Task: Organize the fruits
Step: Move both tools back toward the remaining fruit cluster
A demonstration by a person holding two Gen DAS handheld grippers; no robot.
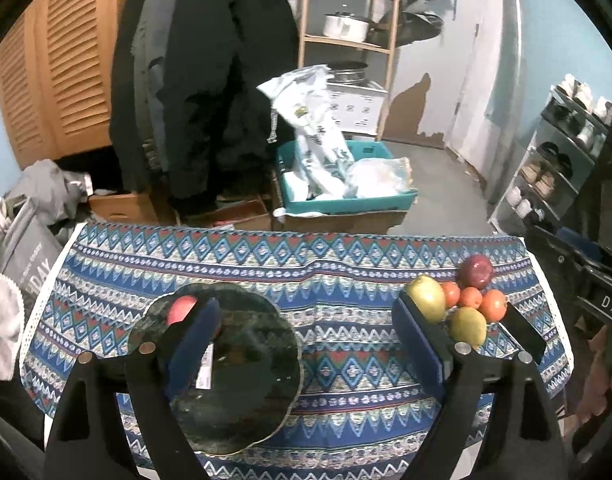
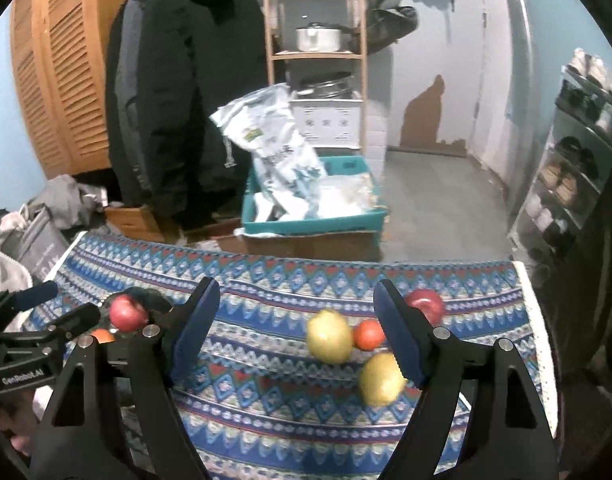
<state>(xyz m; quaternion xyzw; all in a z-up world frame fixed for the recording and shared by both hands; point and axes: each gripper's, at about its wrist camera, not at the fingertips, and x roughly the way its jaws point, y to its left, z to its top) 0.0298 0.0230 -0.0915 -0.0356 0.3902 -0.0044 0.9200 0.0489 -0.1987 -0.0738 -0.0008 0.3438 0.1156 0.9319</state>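
Gripping: both grippers, left point(image 1: 306, 344) and right point(image 2: 296, 328), gape, empty.
Pear point(image 2: 329, 341): ahead between right jaws; firm, smooth, bruisable; pinch mid-belly.

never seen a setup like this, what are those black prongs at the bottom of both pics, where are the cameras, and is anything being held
The black prongs are hand-held tongs, one in each of a person's hands. There is no robot arm. A wide-angle camera sits on each pair and looks forward along its two fingers, which is why the room curves.

One picture is from the left tongs, the other from the right tongs. Both stand open with nothing between the pads, so nothing is held.

Below them is a table under a patterned cloth. On the left lies a dark round plate with a red apple on it. On the right is a pile of fruit: another red apple, two yellow-green fruits and small orange ones.
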